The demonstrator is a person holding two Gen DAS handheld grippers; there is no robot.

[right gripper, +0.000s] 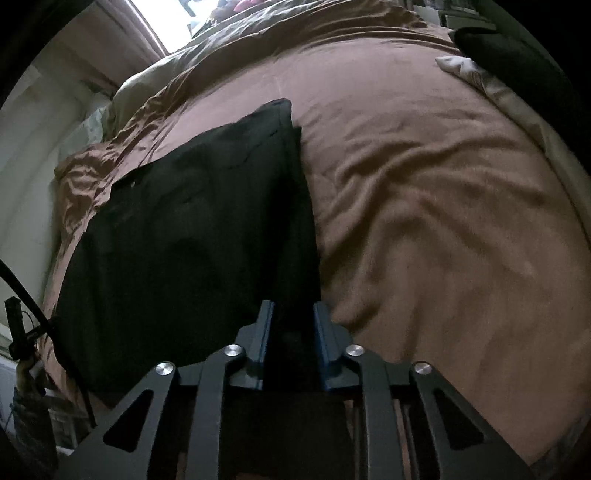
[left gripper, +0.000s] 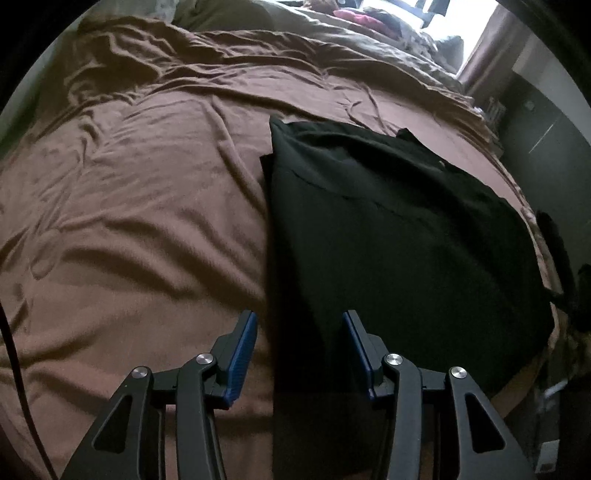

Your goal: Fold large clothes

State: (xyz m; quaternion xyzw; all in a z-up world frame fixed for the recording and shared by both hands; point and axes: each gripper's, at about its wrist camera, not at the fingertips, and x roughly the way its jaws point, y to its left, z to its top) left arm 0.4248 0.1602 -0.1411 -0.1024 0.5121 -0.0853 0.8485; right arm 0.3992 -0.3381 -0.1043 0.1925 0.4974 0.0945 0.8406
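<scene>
Left claw (left gripper: 299, 328): jaws stand wide, blue pads (left gripper: 245, 350) clear on both inner faces, nothing gripped. It hangs over the near left edge of the black garment (left gripper: 388, 236); the left finger sits over bare brown bedsheet (left gripper: 129, 221), the right finger over black cloth. Can't tell if the tips touch the fabric.

Right claw (right gripper: 293, 314): jaws narrow, a slim gap between the pads. Black cloth fills the gap as seen from the camera, but whether the pads pinch it or just hover above it I cannot tell. It sits at the garment's (right gripper: 184, 229) near right edge, where black cloth meets the bedsheet (right gripper: 443, 221).

Garment: folded into a long dark panel, lying flat on the bed, running from the near edge away toward the far side. Straight fold line along one long side, a far corner sticking out slightly.

Beyond: sheet heavily wrinkled, an olive duvet (left gripper: 332, 33) bunched at the far end, bright window (left gripper: 454, 22) behind it. A black cable (right gripper: 33, 295) hangs at the left of the right wrist view.
</scene>
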